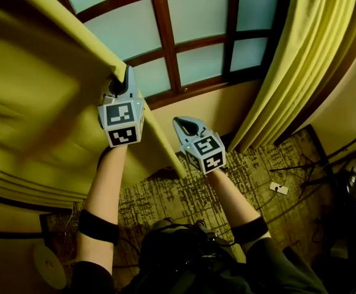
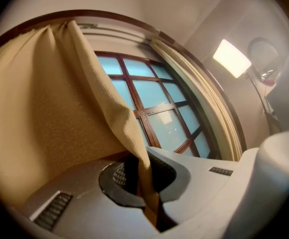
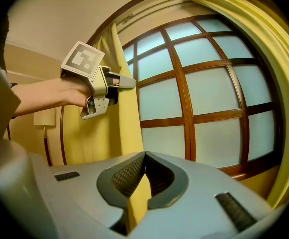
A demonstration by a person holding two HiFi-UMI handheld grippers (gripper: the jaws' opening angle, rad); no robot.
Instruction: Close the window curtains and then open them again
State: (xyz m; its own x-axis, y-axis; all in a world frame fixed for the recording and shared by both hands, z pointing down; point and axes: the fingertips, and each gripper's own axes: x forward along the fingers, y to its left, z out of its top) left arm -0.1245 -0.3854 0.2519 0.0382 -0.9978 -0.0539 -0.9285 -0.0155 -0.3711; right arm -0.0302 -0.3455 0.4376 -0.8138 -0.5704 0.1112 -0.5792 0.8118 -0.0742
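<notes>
The left yellow curtain point(image 1: 37, 90) covers the left part of the wood-framed window point(image 1: 196, 29). My left gripper point(image 1: 127, 77) is shut on this curtain's free edge, the cloth pinched between its jaws point(image 2: 145, 180). My right gripper point(image 1: 180, 124) sits lower and to the right, shut on a fold of the same curtain edge point(image 3: 140, 190). In the right gripper view the left gripper point(image 3: 123, 81) holds the curtain point(image 3: 109, 128) at the window's left side. The right curtain point(image 1: 306, 60) hangs gathered at the window's right side.
A patterned carpet point(image 1: 184, 195) lies below, with cables and a white adapter point(image 1: 279, 188) at the right. Dark equipment point(image 1: 349, 182) stands at the far right. A lit wall lamp point(image 2: 232, 58) is on the wall right of the window.
</notes>
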